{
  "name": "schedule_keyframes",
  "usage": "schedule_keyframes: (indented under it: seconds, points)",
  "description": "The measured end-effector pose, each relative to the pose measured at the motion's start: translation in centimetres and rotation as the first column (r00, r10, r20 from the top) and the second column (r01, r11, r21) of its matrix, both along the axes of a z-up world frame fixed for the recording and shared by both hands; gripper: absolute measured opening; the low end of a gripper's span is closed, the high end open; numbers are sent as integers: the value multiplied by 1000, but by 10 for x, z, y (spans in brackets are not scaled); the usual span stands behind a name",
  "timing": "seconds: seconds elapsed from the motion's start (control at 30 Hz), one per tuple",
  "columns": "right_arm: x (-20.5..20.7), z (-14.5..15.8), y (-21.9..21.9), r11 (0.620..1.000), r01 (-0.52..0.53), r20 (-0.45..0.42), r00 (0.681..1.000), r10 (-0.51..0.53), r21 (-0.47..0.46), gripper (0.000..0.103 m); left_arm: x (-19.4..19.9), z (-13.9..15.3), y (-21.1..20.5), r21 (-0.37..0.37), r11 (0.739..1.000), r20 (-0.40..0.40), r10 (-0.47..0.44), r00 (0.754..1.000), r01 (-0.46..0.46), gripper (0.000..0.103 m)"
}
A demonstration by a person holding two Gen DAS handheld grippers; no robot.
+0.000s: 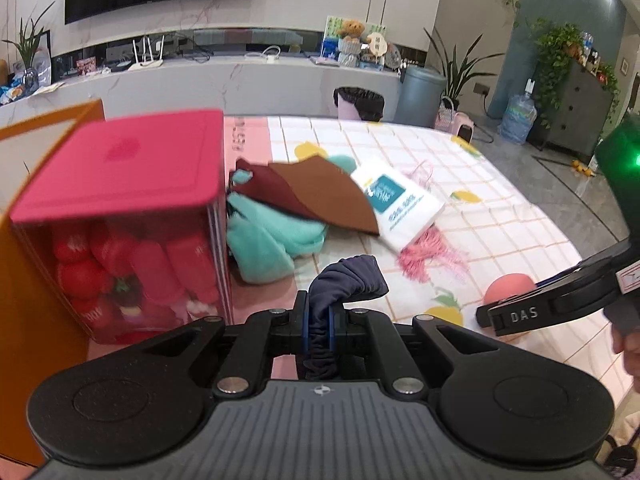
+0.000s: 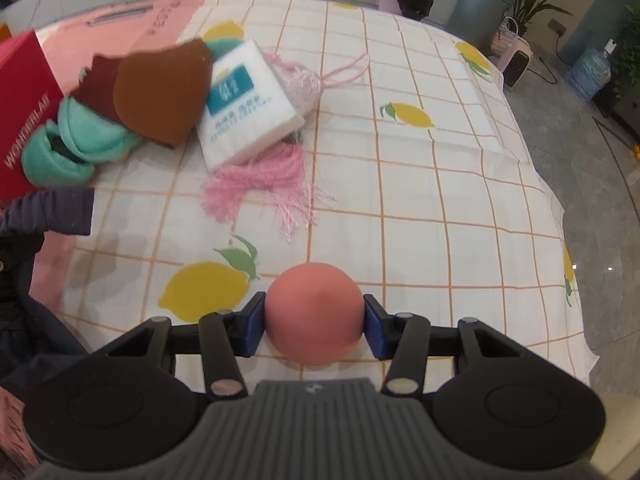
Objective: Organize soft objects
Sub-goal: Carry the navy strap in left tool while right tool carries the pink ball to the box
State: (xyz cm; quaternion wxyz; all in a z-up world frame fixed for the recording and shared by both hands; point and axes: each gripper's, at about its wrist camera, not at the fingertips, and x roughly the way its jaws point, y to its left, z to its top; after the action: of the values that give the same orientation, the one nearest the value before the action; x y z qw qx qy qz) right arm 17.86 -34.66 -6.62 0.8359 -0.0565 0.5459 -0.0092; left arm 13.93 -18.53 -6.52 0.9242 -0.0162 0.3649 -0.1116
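My left gripper [image 1: 319, 316] is shut on a dark navy scrunchie [image 1: 352, 280] and holds it above the table, right of a red box [image 1: 120, 216] with a clear side. My right gripper [image 2: 315, 316] is shut on a salmon-pink soft ball [image 2: 315, 314] just above the lemon-print cloth [image 2: 420, 200]; the ball also shows in the left wrist view [image 1: 508, 288]. A pile lies beyond: teal cloth [image 1: 264, 240], brown and maroon felt pieces [image 1: 324, 196], a white tissue pack [image 1: 400, 204] and pink yarn [image 1: 428, 256].
An orange box [image 1: 24, 280] stands left of the red box. The table edge runs along the right [image 2: 560, 208], with grey floor beyond. Bins and plants stand behind the table's far edge.
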Motion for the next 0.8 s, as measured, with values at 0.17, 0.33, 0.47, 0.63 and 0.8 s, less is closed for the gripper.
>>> schedule_keyframes:
  seconds: [0.17,0.33,0.47,0.63,0.8]
  points:
    - [-5,22,3,999,29,93,995,-33,44,49,-5,20,3,-12,1000,39,-2,999,3,9]
    - [-9,34,11,998,51,161,985,-56,34,50,-4,46,4,-39,999,81,-4,997,7,9]
    - [-11,49,14,996,80,239,967,-88,44,50,-4,69,8,-52,999,113,1,994,5,9]
    - [-19,76,26,992,100,349,929,-120,72,50,-5,96,22,-46,999,162,-1,987,8,9]
    - [-29,102,56,997,40,423,904,-62,62,50,-10,117,39,-56,998,198,14,980,-3,9]
